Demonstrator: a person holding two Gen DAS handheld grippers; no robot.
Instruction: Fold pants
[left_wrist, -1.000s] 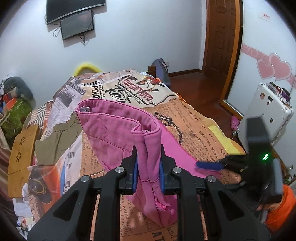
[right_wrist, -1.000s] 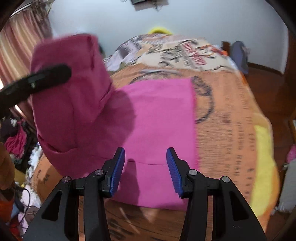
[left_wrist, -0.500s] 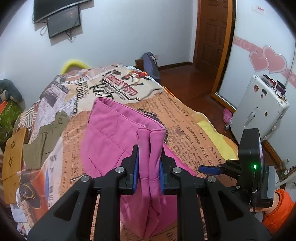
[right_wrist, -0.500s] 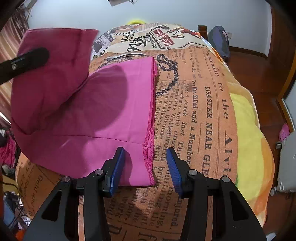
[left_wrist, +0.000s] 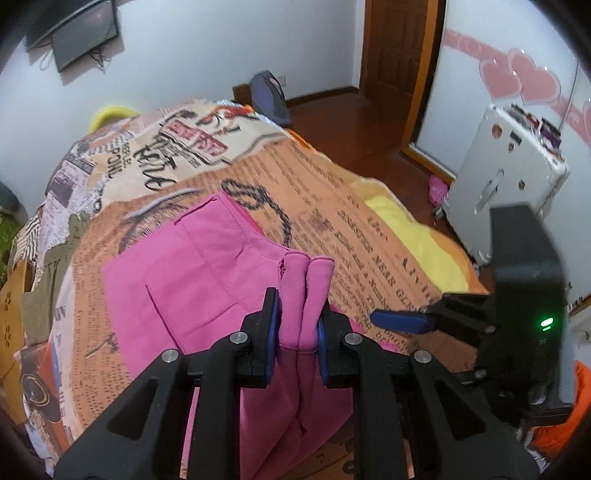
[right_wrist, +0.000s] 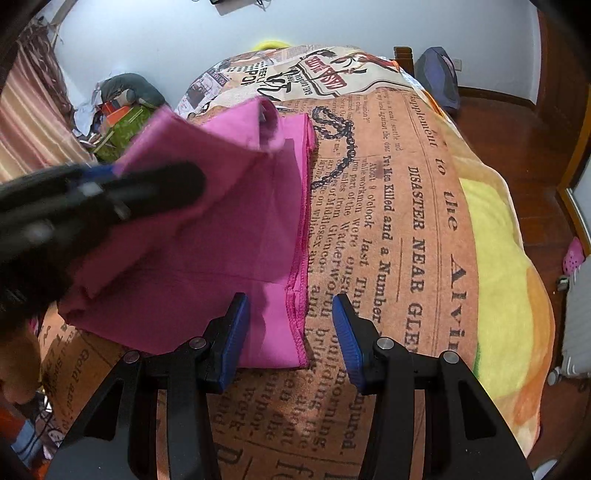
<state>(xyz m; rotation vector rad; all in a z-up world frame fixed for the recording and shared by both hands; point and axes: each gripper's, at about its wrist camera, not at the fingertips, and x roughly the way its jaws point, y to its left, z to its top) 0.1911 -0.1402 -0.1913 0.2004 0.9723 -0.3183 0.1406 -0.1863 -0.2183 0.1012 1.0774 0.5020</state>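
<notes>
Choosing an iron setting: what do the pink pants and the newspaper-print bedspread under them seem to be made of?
Pink pants: likely a thin matte woven fabric, cotton-like; they bunch softly and show stitched seams. Newspaper-print bedspread: probably a plush fleece; its surface looks fuzzy and non-shiny.

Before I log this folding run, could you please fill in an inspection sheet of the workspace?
Surface: bed under a newspaper-print blanket.
Job's things: pink pants, partly flat, one bunched end lifted.
Clutter: olive garment at the blanket's far side.
Grippers: left gripper shut on the pants; right gripper open, its fingers astride the pants' hemmed edge.
Cables: wires dangling under the wall screen.
Surroundings: white suitcase, wooden door, backpack on the floor.
</notes>
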